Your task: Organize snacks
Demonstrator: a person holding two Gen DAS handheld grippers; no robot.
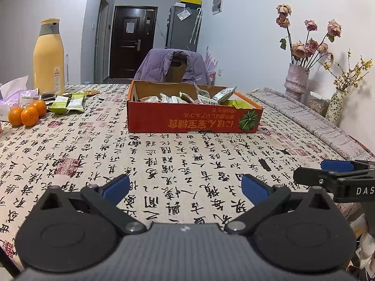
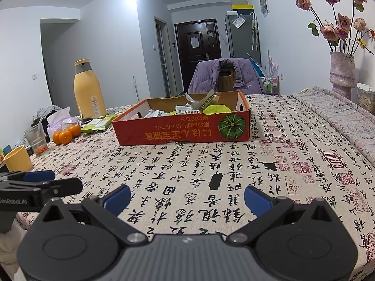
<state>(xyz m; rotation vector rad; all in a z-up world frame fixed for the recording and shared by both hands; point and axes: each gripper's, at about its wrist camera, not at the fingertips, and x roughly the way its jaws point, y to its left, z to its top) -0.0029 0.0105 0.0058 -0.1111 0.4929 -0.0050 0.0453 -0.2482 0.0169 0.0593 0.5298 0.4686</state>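
A shallow orange cardboard box (image 1: pixel 192 119) (image 2: pixel 182 128) with a pumpkin picture stands mid-table and holds several wrapped snack packets (image 1: pixel 187 98) (image 2: pixel 201 107). More green snack packets (image 1: pixel 68 104) (image 2: pixel 97 124) lie loose on the cloth to its left, near three oranges (image 1: pixel 27 114) (image 2: pixel 65 134). My left gripper (image 1: pixel 185 186) hovers open over the near part of the table, nothing between its blue pads. My right gripper (image 2: pixel 187 199) is likewise open and empty, beside the left one. Each gripper shows at the edge of the other's view.
A tall yellow bottle (image 1: pixel 49 56) (image 2: pixel 89 89) stands at the far left, with crumpled tissue (image 1: pixel 14 93), a plastic cup (image 2: pixel 36 138) and a yellow cup (image 2: pixel 17 158). Vases of dried flowers (image 1: pixel 296 79) (image 2: pixel 342 70) line the right wall. A chair with a purple jacket (image 1: pixel 173 65) is behind the box.
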